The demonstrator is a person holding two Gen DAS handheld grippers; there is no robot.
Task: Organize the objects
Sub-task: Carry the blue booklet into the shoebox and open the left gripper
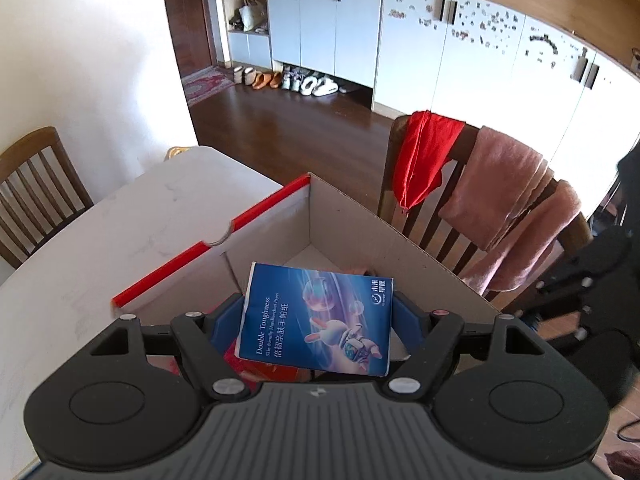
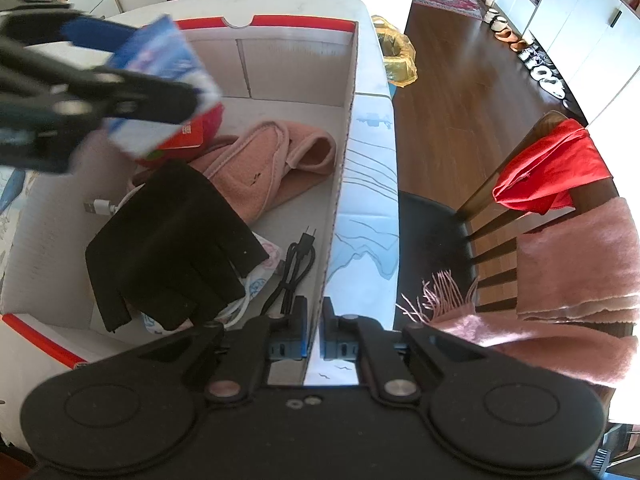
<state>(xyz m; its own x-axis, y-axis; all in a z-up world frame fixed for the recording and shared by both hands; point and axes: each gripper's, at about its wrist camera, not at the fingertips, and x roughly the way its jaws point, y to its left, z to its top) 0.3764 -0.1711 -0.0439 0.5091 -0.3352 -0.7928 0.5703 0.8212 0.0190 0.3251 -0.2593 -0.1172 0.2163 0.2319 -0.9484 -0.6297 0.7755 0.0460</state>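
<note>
The step in hand looks like stowing: the left gripper point(image 1: 318, 320) carries a blue tissue pack point(image 1: 316, 318) over the open box point(image 1: 352, 216), which sits on the white table point(image 1: 120, 232). Its jaws stand wide and clamp the pack by its two short edges, so the pack spans the whole gap. In the right wrist view the same pack point(image 2: 168, 80) hangs blurred at about 10 o'clock, above the box interior and a red item point(image 2: 192, 136) lying there.

The box already holds a pink cloth point(image 2: 272, 160) toward 12 o'clock, a black glove point(image 2: 168, 240) at centre, a black cable point(image 2: 294, 268) at about 5 o'clock beside the right wall, and a white USB lead point(image 2: 100, 206) at 9 o'clock.

The right gripper point(image 2: 315, 336) is clenched on the box's near wall point(image 2: 340, 184), pinching the cardboard edge and steadying it.

Next, I judge, the pack needs lowering into a free patch, likely the far corner near 11 o'clock, then the left jaws must spread a little more to drop it, while the right hand holds the wall
</note>
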